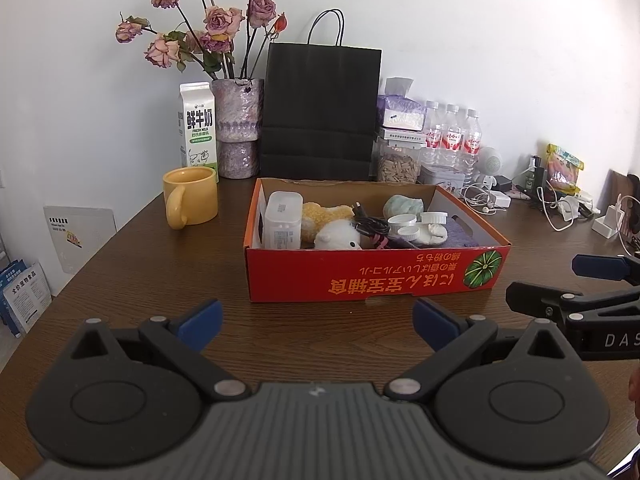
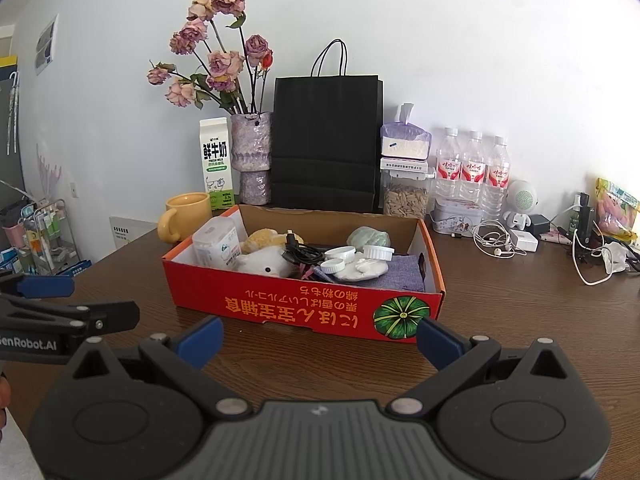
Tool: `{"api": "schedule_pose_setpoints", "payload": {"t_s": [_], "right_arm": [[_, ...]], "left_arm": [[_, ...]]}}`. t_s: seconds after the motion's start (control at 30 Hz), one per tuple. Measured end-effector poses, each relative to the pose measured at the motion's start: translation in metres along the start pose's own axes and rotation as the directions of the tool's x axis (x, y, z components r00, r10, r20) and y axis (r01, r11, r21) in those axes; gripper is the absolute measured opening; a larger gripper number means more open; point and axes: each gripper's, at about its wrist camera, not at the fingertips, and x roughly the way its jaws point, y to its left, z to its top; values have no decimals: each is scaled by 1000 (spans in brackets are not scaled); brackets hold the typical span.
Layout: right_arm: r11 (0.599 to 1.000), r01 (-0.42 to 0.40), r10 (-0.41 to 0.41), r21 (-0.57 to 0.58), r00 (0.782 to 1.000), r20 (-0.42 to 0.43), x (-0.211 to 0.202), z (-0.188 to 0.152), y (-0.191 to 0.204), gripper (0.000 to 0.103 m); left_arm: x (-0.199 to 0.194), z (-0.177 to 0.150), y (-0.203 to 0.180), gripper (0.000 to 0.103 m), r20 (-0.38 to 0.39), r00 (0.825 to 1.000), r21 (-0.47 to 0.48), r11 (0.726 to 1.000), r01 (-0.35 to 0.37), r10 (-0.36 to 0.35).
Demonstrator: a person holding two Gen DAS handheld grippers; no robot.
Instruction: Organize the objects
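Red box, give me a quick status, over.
Left gripper and right gripper open, empty, short of red box. Box full: plush toy, cable, lids. Nothing in the way.

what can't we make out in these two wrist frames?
- Black paper bag: its contents are hidden by its own front, both views.
- Red box: the floor under the plush toy and cable is covered by the pile.
- Right gripper: cut off by the frame edge in the left wrist view.
- Milk carton: small print too small to read.
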Motion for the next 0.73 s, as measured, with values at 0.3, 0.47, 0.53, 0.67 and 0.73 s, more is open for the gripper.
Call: {"api": "schedule_pose_setpoints", "payload": {"t_s": [0.3,0.47,0.53,0.67,0.73], "right_arm": [[1000,0,0,0,1000,0,0,0,0,103],[1000,0,0,0,1000,0,-1,-1,0,103],[1000,0,0,0,1000,0,-1,-1,0,103],[1000,0,0,0,1000,0,-1,-1,0,103],[1000,1,-1,1,1000,-2,-1,-1,0,103]], "left_arm": [[0,0,0,103,-1,1000,1,1000,-1,1],[-2,-1,-2,103,-1,1000,13,1000,2,-2],[-2,-1,-3,103,-1,1000,22,1000,3,-3],[-3,-3,-5,103,7,1000,30,1000,3,-3],[-3,-4,-6,103,4,1000,31,999,5,-5]]}}
